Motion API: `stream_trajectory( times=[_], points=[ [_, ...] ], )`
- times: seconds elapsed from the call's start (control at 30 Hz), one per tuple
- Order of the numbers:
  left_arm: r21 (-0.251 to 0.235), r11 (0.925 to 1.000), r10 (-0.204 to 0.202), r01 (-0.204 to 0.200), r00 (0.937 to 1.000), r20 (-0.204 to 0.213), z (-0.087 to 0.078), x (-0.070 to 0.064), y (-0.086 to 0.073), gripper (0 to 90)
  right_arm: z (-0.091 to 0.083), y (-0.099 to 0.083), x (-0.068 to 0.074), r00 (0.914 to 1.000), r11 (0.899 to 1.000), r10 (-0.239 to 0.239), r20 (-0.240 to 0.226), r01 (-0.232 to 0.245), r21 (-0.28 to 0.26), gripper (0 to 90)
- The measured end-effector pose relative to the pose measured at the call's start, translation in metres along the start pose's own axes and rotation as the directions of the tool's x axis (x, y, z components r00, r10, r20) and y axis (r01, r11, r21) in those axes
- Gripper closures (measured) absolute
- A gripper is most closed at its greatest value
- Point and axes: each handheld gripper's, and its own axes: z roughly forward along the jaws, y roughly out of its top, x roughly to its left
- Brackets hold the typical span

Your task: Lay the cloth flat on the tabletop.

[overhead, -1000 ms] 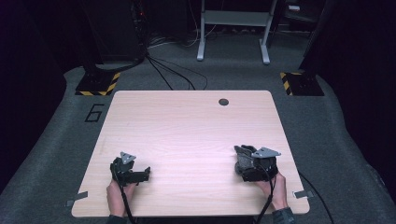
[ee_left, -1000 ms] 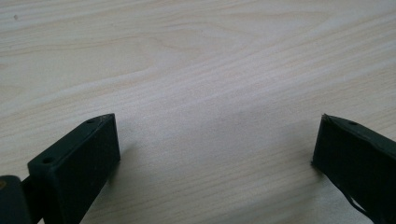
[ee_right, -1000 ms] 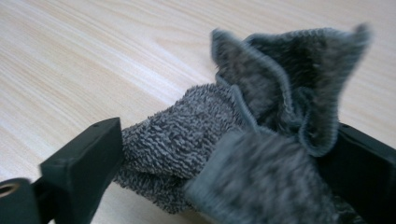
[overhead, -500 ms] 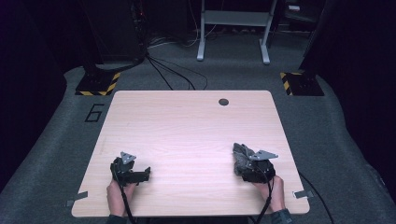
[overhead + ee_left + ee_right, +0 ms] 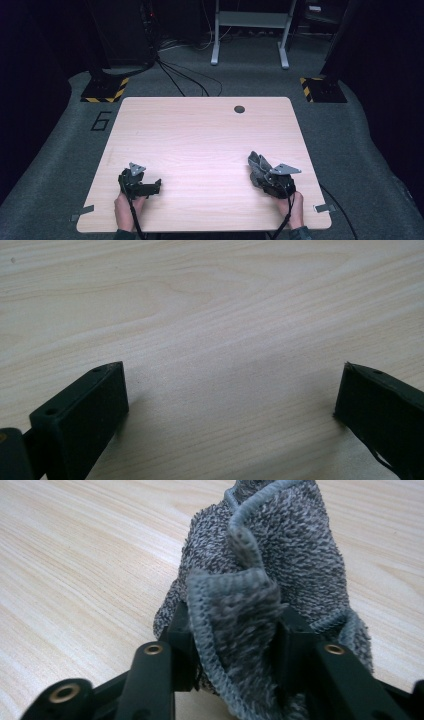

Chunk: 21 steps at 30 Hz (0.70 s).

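Pale wood of the table is lying bare under the left gripper, whose jaws are standing wide apart with nothing between them, while the right gripper near the front right corner is pinching a grey terry cloth in a bunched fold. Judging by its loops and hemmed edge, the cloth is soft, light and floppy, so it is probably sagging wherever it is unsupported; the free gripper is best taking it at a hemmed corner.
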Motion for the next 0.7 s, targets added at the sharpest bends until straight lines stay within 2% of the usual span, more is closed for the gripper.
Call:
stream_trajectory(
  times=[0.23, 0.53, 0.7],
  points=[
    [0.0, 1.0, 0.0, 0.0, 1.0, 0.001, 0.0, 0.0, 0.0, 0.4, -0.006, 0.008, 0.004, 0.9993, 0.999, -0.033, 0.017, 0.033, -0.002, 65.0],
    [-0.001, 1.0, -0.001, 0.001, 1.0, 0.002, 0.0, 0.0, 0.0, 0.5, -0.021, 0.03, 0.014, 0.9982, 0.995, -0.058, 0.011, 0.059, -0.083, 65.0],
    [0.001, 1.0, 0.002, -0.002, 1.0, 0.003, 0.0, 0.0, 0.0, 0.5, -0.029, 0.044, 0.02, 0.9971, 0.99, -0.076, -0.011, 0.074, -0.118, 64.9]
  ],
)
